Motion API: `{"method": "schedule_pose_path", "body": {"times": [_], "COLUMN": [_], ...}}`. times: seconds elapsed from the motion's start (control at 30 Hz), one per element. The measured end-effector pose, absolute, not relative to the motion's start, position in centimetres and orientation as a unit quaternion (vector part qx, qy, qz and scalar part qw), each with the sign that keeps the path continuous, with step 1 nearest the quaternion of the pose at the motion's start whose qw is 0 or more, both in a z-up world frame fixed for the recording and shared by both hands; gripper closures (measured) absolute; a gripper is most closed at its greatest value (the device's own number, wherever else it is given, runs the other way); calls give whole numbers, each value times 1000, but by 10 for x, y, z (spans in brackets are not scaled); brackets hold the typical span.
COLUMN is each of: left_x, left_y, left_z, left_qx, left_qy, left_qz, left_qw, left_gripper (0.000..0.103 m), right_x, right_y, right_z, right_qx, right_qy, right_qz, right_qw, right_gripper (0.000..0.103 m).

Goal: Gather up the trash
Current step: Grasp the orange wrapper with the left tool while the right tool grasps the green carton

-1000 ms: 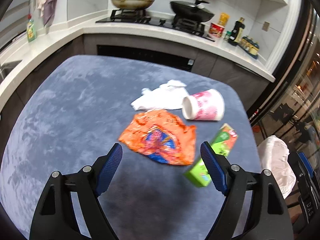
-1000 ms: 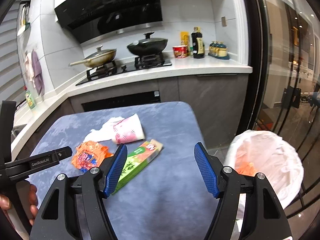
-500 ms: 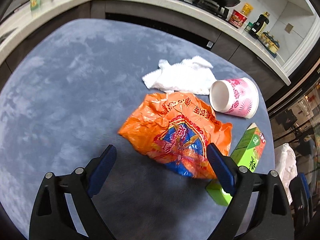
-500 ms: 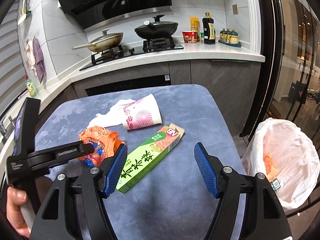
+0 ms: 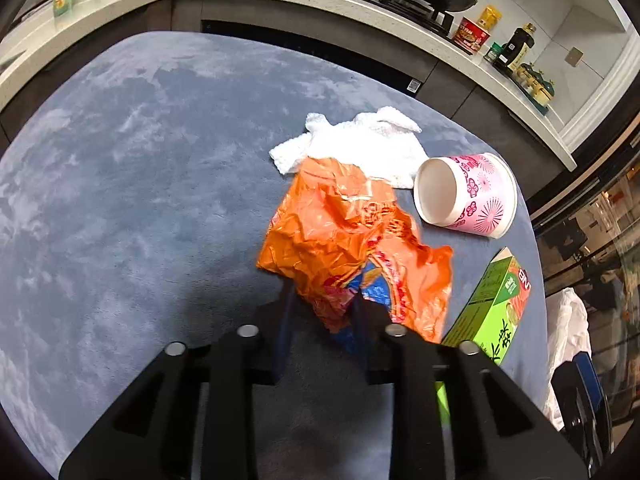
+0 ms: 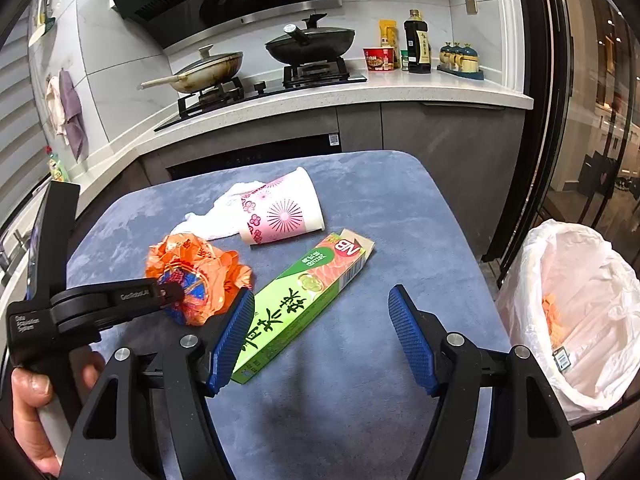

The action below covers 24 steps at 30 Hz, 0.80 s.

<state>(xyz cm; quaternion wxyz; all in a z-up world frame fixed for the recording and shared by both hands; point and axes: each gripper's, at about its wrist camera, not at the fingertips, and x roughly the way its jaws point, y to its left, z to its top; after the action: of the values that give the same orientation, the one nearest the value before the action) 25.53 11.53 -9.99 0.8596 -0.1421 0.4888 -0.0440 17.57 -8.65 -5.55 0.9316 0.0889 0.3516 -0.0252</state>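
My left gripper (image 5: 322, 312) is shut on the near edge of a crumpled orange snack wrapper (image 5: 344, 236), which bunches up on the blue table; it also shows in the right wrist view (image 6: 196, 272). A white tissue (image 5: 360, 144), a pink paper cup (image 5: 468, 196) on its side and a green carton (image 5: 496, 308) lie beside it. My right gripper (image 6: 320, 336) is open and empty, just above the table with the green carton (image 6: 304, 300) by its left finger.
A bin lined with a white bag (image 6: 580, 308) stands off the table's right edge. The blue table (image 5: 120, 200) stretches left. The kitchen counter with pans (image 6: 304, 44) and bottles runs behind the table.
My left gripper moved forward and closed on the orange wrapper, crumpling it. My right gripper moved slightly closer to the green carton and stayed open.
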Motion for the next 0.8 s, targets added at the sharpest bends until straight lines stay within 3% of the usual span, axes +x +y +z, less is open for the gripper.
{"method": "schedule_pose_path", "body": {"times": [0.5, 0.6, 0.8], "left_x": [230, 228, 226], "left_y": [162, 165, 172], "left_z": [-72, -72, -75], "left_qx": [-127, -123, -122], "left_qy": [455, 452, 454], "left_qz": [1, 3, 2], "left_qw": [881, 884, 883], "left_gripper": [85, 85, 85], "right_x": [188, 193, 202], "right_y": [-52, -42, -26], "right_z": [-75, -81, -89], "right_qx": [113, 118, 128], "right_qy": [373, 378, 387], "right_qz": [-18, -29, -51], "right_qw": [921, 918, 912], "right_gripper": [33, 25, 25]}}
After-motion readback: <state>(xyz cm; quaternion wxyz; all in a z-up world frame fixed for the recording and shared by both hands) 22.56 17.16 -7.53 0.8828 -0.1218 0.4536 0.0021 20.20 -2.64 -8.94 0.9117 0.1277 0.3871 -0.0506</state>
